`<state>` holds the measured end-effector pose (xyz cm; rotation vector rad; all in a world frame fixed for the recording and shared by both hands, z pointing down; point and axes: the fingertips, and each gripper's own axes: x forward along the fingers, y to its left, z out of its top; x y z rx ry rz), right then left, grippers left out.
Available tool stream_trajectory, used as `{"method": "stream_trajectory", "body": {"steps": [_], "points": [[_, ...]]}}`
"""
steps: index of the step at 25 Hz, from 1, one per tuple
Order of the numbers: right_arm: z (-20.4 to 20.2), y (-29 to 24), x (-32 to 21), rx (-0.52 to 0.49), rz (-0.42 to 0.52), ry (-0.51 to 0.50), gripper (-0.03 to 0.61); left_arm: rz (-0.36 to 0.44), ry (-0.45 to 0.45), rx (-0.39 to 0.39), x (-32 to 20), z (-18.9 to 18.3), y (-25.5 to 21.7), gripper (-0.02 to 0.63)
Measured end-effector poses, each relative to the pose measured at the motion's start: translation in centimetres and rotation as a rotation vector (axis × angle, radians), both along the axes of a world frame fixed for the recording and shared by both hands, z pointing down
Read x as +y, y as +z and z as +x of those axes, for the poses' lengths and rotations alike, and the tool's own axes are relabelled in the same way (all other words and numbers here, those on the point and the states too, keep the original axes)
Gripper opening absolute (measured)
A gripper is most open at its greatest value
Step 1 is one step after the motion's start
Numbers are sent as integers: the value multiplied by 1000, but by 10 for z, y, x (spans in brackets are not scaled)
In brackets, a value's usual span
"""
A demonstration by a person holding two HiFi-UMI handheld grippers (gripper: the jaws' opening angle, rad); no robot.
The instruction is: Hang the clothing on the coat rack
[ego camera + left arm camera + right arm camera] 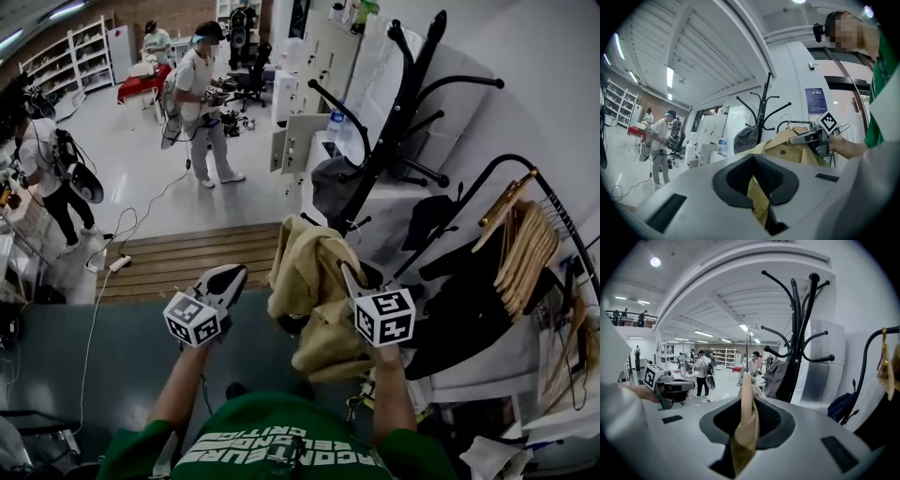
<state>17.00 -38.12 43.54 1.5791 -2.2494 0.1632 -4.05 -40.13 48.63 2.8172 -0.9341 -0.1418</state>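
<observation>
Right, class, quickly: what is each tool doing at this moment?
Left tool: closed on a fold of the tan shirt.
Right tool: closed on the hanger carrying that shirt.

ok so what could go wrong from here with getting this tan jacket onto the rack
1. The left gripper pinches only a thin fold of the tan jacket; a tug could drag it off the hanger.
2. The right gripper clamps hanger and cloth together, so the thin wire hook may twist near the coat rack.
3. A grey garment already hangs on the rack, crowding its lower arms.
</observation>
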Motion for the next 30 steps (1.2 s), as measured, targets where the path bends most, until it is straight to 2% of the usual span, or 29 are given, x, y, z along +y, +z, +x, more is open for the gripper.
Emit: {"method": "stream_trajectory", "body": {"steps": [15, 30], "points": [[-4, -35, -65, -21, 28, -35, 75, -5, -17, -9, -10, -14, 2, 5], [15, -17, -110, -19, -25, 25, 75, 9, -13, -21, -34, -12, 0, 5]]}}
